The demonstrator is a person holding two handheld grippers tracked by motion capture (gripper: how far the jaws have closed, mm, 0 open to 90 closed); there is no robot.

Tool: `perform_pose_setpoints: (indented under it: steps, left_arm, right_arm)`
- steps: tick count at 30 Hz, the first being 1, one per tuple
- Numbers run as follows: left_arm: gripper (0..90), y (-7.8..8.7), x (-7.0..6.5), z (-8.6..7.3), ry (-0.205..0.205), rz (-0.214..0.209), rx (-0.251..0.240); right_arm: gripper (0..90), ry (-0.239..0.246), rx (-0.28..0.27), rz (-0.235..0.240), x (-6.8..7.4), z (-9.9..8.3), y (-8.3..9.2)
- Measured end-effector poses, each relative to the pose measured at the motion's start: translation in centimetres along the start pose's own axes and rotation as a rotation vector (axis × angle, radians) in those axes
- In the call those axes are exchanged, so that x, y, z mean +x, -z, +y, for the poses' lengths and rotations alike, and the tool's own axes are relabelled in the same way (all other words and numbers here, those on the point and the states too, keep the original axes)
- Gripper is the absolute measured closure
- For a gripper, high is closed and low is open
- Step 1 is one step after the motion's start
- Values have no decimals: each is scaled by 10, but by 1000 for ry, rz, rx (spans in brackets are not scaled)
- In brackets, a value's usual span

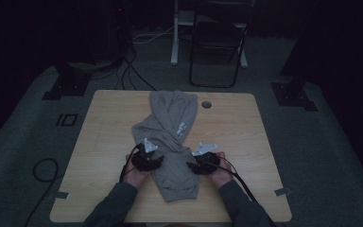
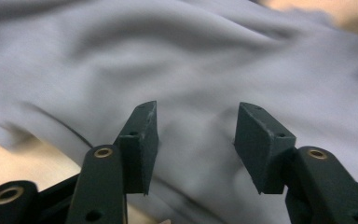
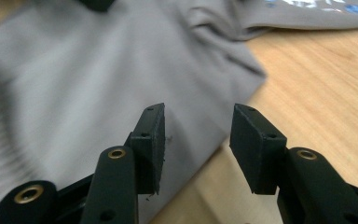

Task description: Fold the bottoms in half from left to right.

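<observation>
Forearms in dark sleeves come in at the near edge of the wooden table (image 1: pixel 246 142), and in each hand a gripper is held beside a grey garment (image 1: pixel 168 137) — a soft sweatshirt or the like, with a small blue print (image 1: pixel 183 126) on its upper part.

The garment is laid across the middle of the table, its long axis running from the table's far edge toward the near edge; a ribbed hem (image 1: pixel 182 193) is pointed at the person, and a fold or sleeve is bent off toward the left. Relative to the garment, the left gripper (image 1: pixel 158 158) is placed at its left edge, over the cloth, and the right gripper (image 1: pixel 190 163) at its right edge.

In the left gripper view the left gripper's jaws are seen standing wide apart above rumpled cloth, with nothing pinched between them. In the right gripper view the right gripper's jaws are likewise parted, poised just over the garment's edge where cloth meets wood, and no fabric is clamped.

The garment is judged light, limp and unbreakable — it will sag and drag rather than keep its shape. A grip is best taken on a side edge or on the thicker hem, with a pinch of doubled cloth gathered so that it is not slipped free.
</observation>
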State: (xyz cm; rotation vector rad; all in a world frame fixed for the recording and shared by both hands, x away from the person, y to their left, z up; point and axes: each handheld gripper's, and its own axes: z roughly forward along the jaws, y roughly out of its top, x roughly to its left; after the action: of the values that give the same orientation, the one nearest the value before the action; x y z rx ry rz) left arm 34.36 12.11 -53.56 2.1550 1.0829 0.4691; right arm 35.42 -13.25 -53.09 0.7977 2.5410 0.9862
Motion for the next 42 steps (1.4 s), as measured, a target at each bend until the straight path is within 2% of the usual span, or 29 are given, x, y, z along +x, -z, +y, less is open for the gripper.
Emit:
perform_pose_setpoints:
  steps: [2,3,5,10,14,15,19,20,25,27,31,35,38,40,42]
  left_arm:
    - [460,8,-14,-12,-47,-15,-6]
    - [450,12,-19,-16,-56,-30,-9]
    - [439,20,-26,-22,-69,-35,-11]
    - [409,37,-37,-31,-82,-58,-22]
    - [397,40,-46,-38,-116,-65,-10]
    - [396,40,-47,-39,-111,-75,-7]
    - [390,46,-49,-43,-91,-118,-13]
    - [387,46,-49,-43,-91,-118,-13]
    - [383,57,-57,-49,-83,-147,-19]
    - [383,59,-60,-53,-88,-152,-15]
    - [380,65,-62,-62,-73,-172,-15]
    - [379,67,-67,-70,-81,-183,3]
    - [365,68,-70,-74,-100,-186,3]
    - [364,69,-71,-75,-102,-192,7]
    - [364,70,-69,-75,-86,-206,-4]
  right_arm:
    - [531,48,2,20,8,-5,10]
    - [528,66,5,22,13,-7,14]
    - [521,92,13,43,21,-12,21]
    - [517,132,46,44,33,-22,29]
    - [526,109,50,38,32,-29,33]
    - [538,92,54,47,31,-31,34]
    - [531,85,41,98,32,-37,39]
    - [531,85,41,98,32,-37,39]
    - [522,54,8,169,36,-40,48]
    - [520,57,4,184,37,-41,50]
    - [512,71,4,210,42,-46,54]
    - [511,75,-23,261,44,-51,61]
    - [503,98,1,304,46,-57,60]
    - [503,108,17,303,47,-58,59]
    - [501,123,36,293,48,-60,57]
